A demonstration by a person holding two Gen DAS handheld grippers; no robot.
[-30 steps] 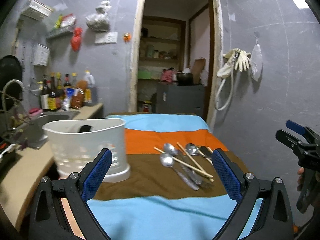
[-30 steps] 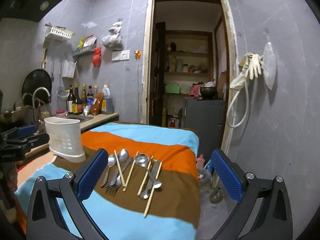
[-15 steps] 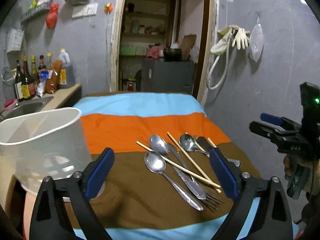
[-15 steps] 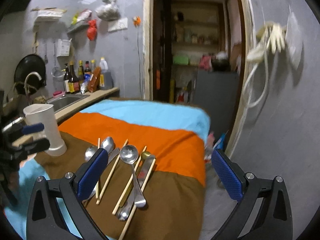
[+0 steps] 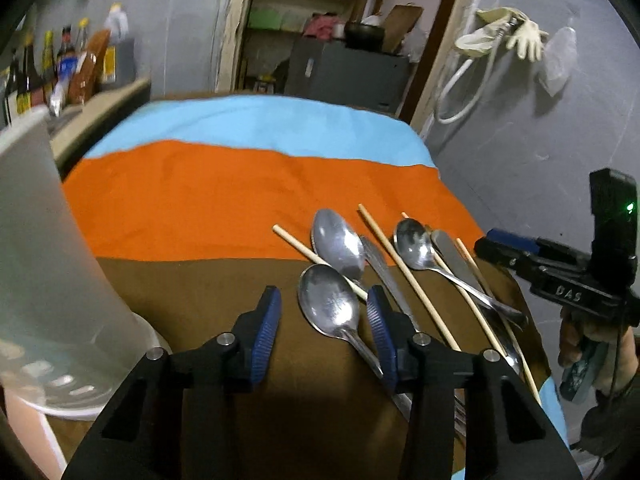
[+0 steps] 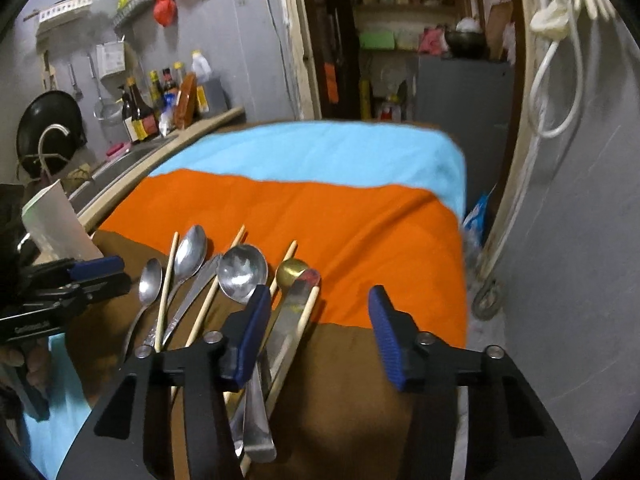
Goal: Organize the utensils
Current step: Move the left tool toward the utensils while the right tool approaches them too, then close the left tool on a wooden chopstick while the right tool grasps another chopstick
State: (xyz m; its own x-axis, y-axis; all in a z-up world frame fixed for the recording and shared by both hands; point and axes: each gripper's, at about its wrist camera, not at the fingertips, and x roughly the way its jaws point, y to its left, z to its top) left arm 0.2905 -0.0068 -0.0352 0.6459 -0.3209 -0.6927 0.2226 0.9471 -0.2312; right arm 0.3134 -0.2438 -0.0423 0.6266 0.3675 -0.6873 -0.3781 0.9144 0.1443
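Left wrist view: steel spoons (image 5: pixel 331 302), a table knife (image 5: pixel 386 270) and pale wooden chopsticks (image 5: pixel 404 270) lie mingled on the brown band of the striped cloth (image 5: pixel 240 184). Left gripper (image 5: pixel 322 326) half open, empty, over the nearest spoon. Right gripper (image 6: pixel 316 330) parted, empty. White holder (image 5: pixel 44 264) stands left.

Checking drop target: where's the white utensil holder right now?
In the left wrist view the white utensil holder fills the left edge, standing on the brown stripe of the cloth, left of the left claw and the spoons.
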